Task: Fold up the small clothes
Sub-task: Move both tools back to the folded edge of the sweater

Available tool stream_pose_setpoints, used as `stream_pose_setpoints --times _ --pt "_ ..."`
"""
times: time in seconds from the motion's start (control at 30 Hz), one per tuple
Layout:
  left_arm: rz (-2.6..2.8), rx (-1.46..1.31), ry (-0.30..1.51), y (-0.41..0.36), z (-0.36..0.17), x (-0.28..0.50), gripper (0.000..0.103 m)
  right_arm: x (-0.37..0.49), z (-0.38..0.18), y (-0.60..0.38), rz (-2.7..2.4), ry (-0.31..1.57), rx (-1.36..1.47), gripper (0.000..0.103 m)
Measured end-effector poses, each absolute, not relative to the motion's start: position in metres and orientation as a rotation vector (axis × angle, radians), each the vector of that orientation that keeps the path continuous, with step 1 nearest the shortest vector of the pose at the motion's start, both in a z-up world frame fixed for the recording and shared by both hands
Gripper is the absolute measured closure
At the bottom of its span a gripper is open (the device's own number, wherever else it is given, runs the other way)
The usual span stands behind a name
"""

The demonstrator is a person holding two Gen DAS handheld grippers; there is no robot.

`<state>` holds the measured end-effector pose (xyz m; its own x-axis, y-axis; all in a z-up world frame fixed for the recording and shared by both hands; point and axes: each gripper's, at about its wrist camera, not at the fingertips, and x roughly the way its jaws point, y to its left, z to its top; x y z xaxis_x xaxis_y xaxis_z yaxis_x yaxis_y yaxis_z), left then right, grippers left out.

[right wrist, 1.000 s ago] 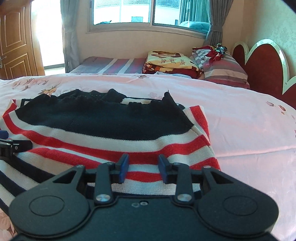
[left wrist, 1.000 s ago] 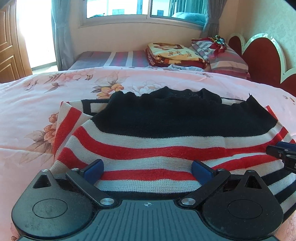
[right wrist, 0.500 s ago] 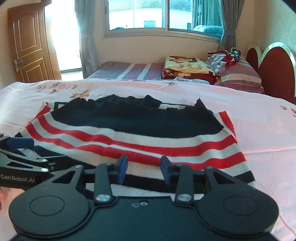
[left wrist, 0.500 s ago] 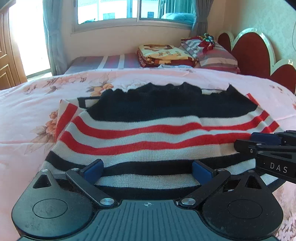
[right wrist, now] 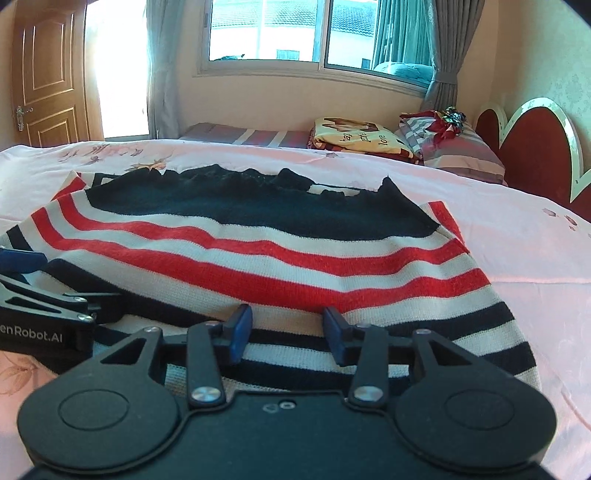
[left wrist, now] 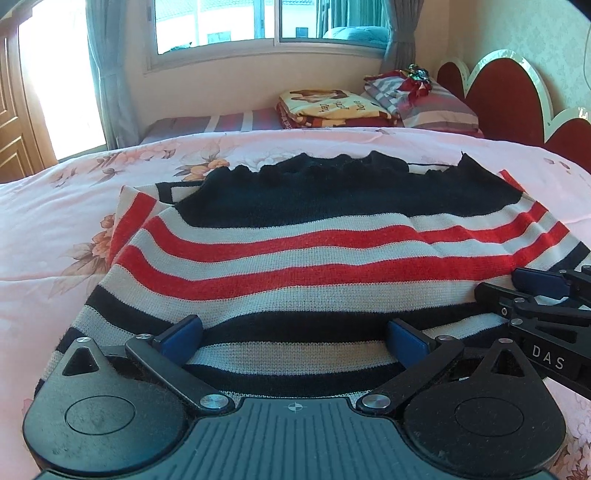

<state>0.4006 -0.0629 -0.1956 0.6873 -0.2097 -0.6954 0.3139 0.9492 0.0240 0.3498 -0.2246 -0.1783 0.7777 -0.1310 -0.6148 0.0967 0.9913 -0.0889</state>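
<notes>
A knitted sweater [left wrist: 303, 254] with a black top and red, white and black stripes lies flat on the pink floral bedspread [left wrist: 55, 218]; it also shows in the right wrist view [right wrist: 280, 254]. My left gripper [left wrist: 293, 338] is open, its blue fingertips spread wide over the sweater's near striped hem. My right gripper [right wrist: 288, 330] is open with a narrower gap, over the same hem further right. Each gripper shows in the other's view: the right one [left wrist: 539, 295] at the right edge, the left one [right wrist: 40, 295] at the left edge.
Folded blankets [right wrist: 358, 138] and a striped pillow [right wrist: 454, 147] lie at the far side of the bed. A red heart-shaped headboard [right wrist: 535, 147] stands at the right. A wooden door [right wrist: 44, 74] and a window [right wrist: 314, 33] are behind.
Both grippers have pulled back toward me and risen; more of the sweater's lower black and white stripes now shows. The jaws stay open.
</notes>
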Motion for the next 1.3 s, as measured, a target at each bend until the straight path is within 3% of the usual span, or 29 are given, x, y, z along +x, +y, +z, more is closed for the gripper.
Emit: stream_pose_setpoints --times 0.87,0.97,1.07,1.3 --pt "-0.276 0.187 0.777 -0.069 -0.184 0.398 0.0 0.354 -0.169 -0.227 -0.088 0.736 -0.046 0.06" --pt "-0.281 0.201 0.728 -0.062 -0.172 0.381 0.0 0.347 -0.152 -0.232 -0.049 0.741 -0.027 0.058" --pt "-0.297 0.209 0.706 -0.052 -0.171 0.366 0.0 0.329 -0.143 -0.228 -0.009 0.707 -0.052 0.045" --pt "-0.27 0.211 0.715 -0.016 -0.188 0.358 0.0 0.321 -0.165 -0.222 -0.023 0.753 -0.118 0.052"
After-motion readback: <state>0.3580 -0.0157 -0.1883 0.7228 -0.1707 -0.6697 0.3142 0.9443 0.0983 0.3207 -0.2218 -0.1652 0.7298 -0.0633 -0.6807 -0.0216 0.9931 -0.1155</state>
